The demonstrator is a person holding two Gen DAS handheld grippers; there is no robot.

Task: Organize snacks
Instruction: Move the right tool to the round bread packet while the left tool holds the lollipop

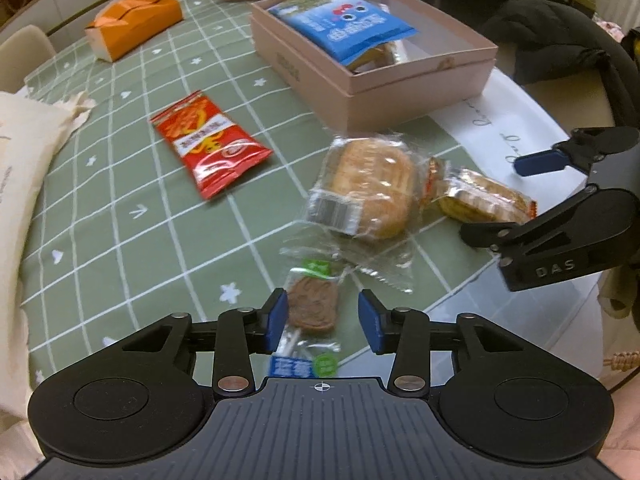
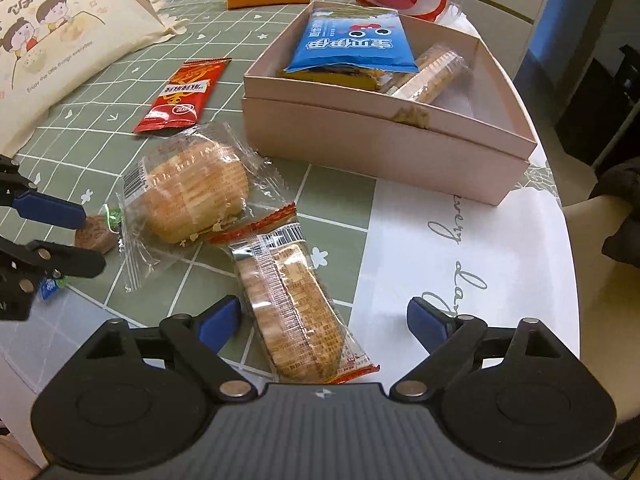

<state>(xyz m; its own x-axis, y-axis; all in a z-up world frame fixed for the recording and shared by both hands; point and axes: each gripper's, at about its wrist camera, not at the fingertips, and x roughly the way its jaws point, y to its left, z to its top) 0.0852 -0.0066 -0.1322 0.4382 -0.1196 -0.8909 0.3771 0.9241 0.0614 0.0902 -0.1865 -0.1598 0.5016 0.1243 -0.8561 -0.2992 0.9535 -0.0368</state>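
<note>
Because both grippers have jaws open and hold nothing, each just frames its target on the counter (image 2: 460, 216): left gripper (image 1: 322, 317) around the brown cookie (image 1: 313, 307), right gripper (image 2: 323, 322) around the crackers (image 2: 294, 316). Beyond lie bread (image 2: 196, 190), red pack (image 2: 184, 94), then the box (image 2: 380, 148) w/ snacks already inside.

Cracker pack (image 2: 298, 312) between parted right tongs (image 2: 324, 322)
</note>
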